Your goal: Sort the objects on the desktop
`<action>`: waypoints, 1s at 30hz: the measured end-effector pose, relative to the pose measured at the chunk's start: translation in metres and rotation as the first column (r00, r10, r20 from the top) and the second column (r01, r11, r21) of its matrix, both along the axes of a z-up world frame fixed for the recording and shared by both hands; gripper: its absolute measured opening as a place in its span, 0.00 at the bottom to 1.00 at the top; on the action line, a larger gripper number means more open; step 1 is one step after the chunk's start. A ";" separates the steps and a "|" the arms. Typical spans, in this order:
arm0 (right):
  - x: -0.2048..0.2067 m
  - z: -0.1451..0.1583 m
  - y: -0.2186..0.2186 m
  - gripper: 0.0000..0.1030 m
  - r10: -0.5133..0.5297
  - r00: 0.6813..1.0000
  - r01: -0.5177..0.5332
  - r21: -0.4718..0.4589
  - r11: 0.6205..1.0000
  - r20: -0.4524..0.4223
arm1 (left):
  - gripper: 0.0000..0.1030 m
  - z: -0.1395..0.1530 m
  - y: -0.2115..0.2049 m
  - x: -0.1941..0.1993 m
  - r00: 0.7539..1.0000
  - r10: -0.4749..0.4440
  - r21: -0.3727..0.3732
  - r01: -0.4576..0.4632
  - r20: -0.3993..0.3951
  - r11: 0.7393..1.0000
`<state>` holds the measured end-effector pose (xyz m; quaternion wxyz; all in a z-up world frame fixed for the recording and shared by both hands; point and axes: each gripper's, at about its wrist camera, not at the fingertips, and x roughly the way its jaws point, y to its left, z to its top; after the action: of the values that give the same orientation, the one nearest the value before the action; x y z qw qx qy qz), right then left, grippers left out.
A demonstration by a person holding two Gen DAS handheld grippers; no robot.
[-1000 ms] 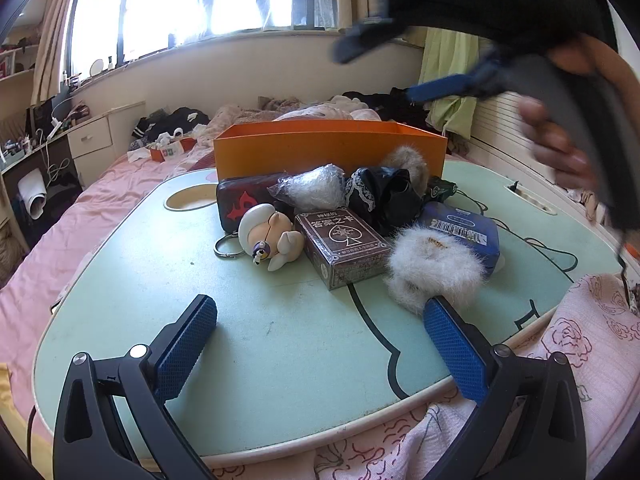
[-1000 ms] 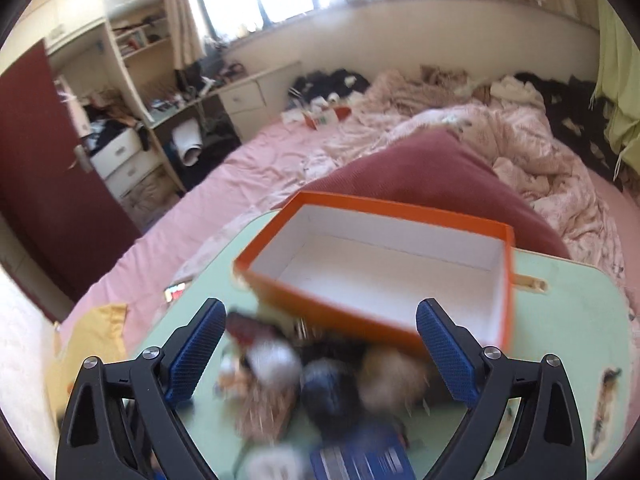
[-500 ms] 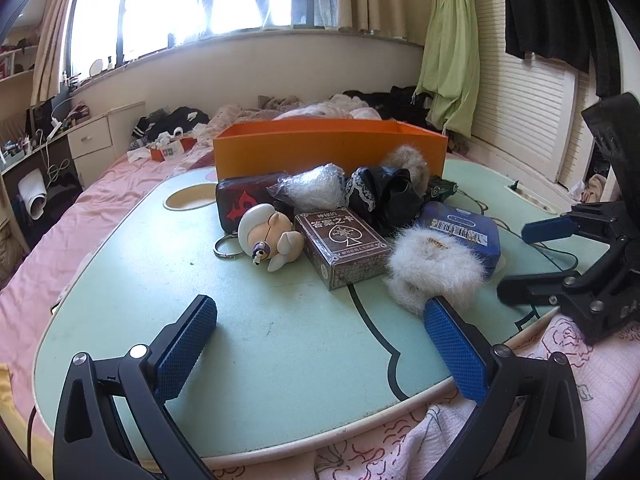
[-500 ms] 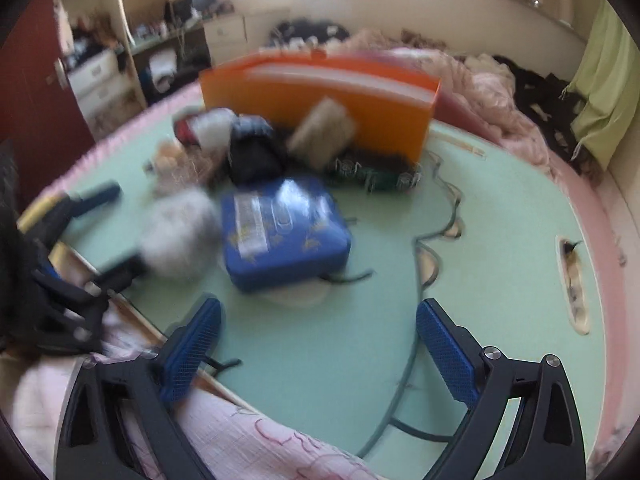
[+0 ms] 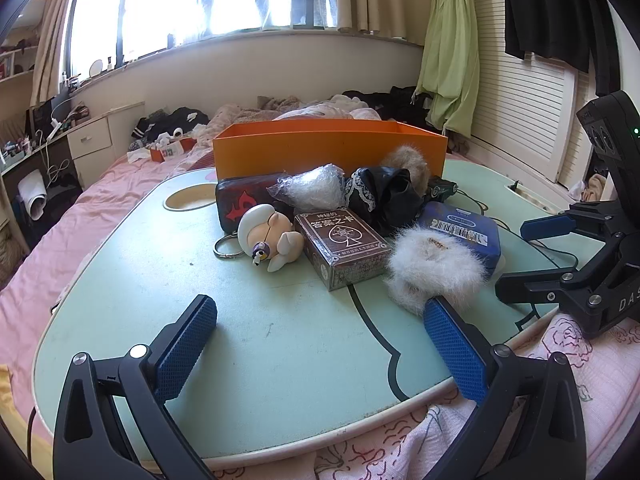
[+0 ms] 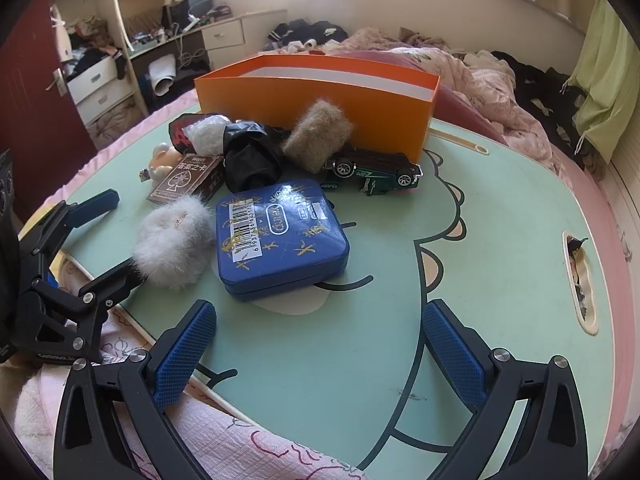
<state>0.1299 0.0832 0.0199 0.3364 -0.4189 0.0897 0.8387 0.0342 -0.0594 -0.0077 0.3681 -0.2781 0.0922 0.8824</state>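
The right gripper [image 6: 316, 344] has just been opening; its fingers stand spread and empty. The square blue metal tin [image 6: 280, 236] lies just ahead of them. The left gripper [image 5: 320, 344] fingers are spread, empty.

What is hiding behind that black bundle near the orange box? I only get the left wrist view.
Observer: A green and black toy car, lying in front of the orange box.
Operator: Is the box white inside?
Observer: Its inner wall shows white; its floor is hidden.
Operator: What is the right gripper aimed at?
Observer: The right gripper faces the blue tin; its jaws have just been opening, with nothing between them.
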 end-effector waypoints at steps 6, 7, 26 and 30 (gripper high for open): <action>0.000 0.000 0.000 1.00 0.004 1.000 -0.004 0.000 1.000 0.000 | 1.00 0.000 0.000 0.000 1.000 -0.001 0.000 0.001 0.000 1.000; 0.000 -0.001 0.000 1.00 0.004 1.000 -0.004 0.001 1.000 0.000 | 1.00 0.000 0.000 0.000 1.000 -0.001 0.000 0.001 0.000 1.000; -0.004 0.025 0.001 0.87 0.026 0.997 -0.024 0.022 0.999 -0.068 | 1.00 0.000 -0.001 0.001 1.000 -0.005 0.000 0.005 0.000 1.000; -0.017 0.030 0.003 0.85 0.054 0.996 -0.050 0.045 0.998 -0.072 | 1.00 0.000 -0.001 0.001 1.000 -0.006 0.000 0.006 0.000 1.000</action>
<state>0.1131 0.0865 0.0499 0.3198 -0.3827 0.0730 0.8637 0.0348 -0.0601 -0.0078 0.3707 -0.2777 0.0930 0.8814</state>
